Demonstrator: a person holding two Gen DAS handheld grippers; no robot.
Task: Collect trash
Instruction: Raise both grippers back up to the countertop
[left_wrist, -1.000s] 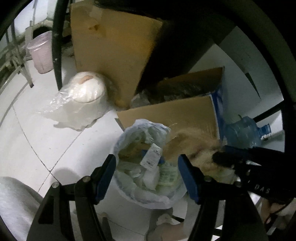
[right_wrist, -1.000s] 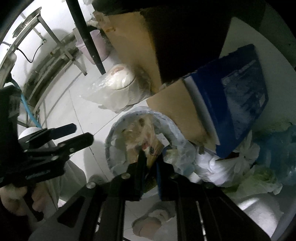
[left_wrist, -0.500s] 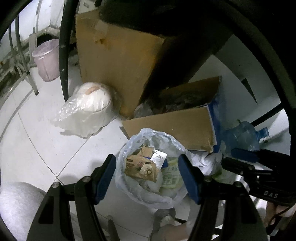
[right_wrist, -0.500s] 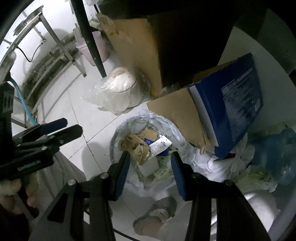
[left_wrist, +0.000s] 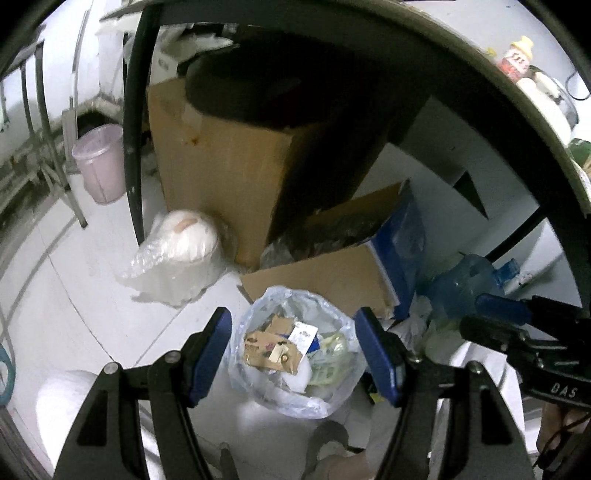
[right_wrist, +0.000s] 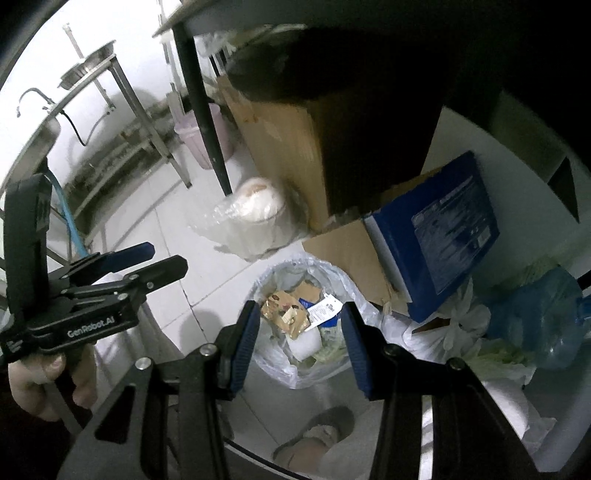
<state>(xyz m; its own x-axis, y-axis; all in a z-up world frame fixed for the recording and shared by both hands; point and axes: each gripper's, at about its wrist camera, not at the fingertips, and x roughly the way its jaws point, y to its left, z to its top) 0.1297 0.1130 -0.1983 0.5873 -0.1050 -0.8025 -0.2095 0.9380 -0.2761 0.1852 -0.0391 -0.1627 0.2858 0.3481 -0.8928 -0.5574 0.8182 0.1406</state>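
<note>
Trash bag (right_wrist: 295, 325) at lower centre had received the brown wrapper (right_wrist: 284, 314); right gripper (right_wrist: 301, 341), jaws just parted, and left gripper (left_wrist: 295, 356) both hung open and empty, higher than before.

- The print on the white label (left_wrist: 302, 335) in the trash bag (left_wrist: 291, 397) is too small to read.
- The tall cardboard box (left_wrist: 221, 177) loses its top in dark shadow.
- The water jug (right_wrist: 546, 321) is half covered by plastic bags.
- The person's shoe (right_wrist: 317, 435) is cut off behind the right hand-held gripper (right_wrist: 301, 341).
</note>
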